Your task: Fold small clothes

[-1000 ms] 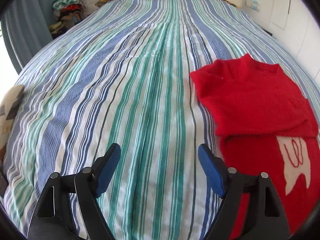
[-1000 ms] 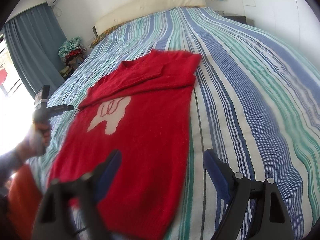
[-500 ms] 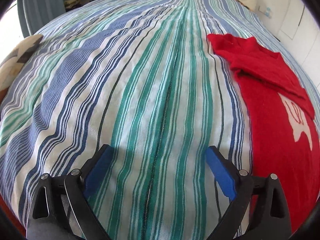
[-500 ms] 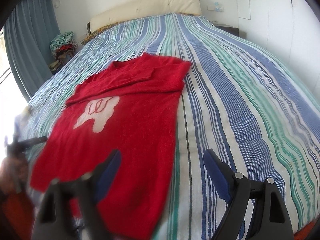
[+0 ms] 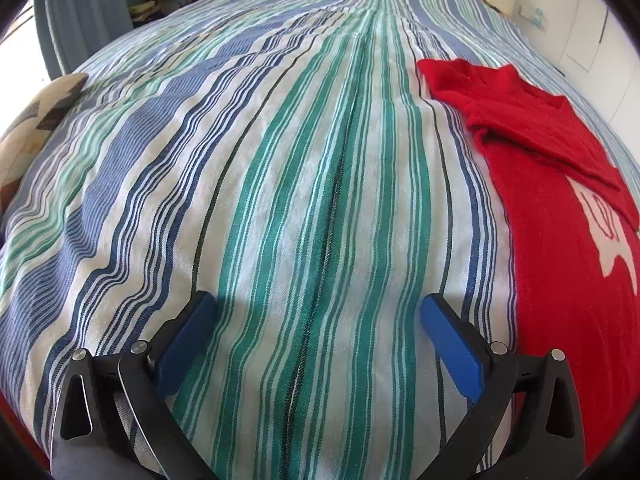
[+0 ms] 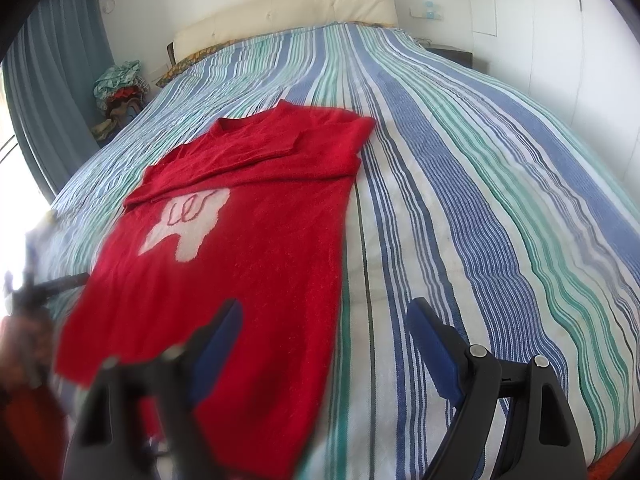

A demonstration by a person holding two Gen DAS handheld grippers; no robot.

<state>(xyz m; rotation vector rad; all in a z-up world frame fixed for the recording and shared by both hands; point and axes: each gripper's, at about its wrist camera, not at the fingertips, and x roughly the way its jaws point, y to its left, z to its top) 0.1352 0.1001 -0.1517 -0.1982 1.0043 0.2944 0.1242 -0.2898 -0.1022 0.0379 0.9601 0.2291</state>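
A red sweater with a white tooth motif lies flat on the striped bed, its sleeves folded across the chest. My right gripper hovers open over the sweater's near right edge, one finger above the knit, the other above the sheet. In the left wrist view the sweater lies at the right. My left gripper hangs low over the bare striped sheet to the left of it; its jaws are opening with nothing between them. The same gripper shows blurred at the right view's left edge.
A pile of clothes sits beside a blue curtain at the far left. A cream headboard closes the far end, with a dark nightstand at the right. A patterned cushion lies on the bed's left edge.
My left gripper has come down toward the bed's near end, left of the sweater, and its jaws have spread wider. The right gripper has stayed over the sweater's near right edge.
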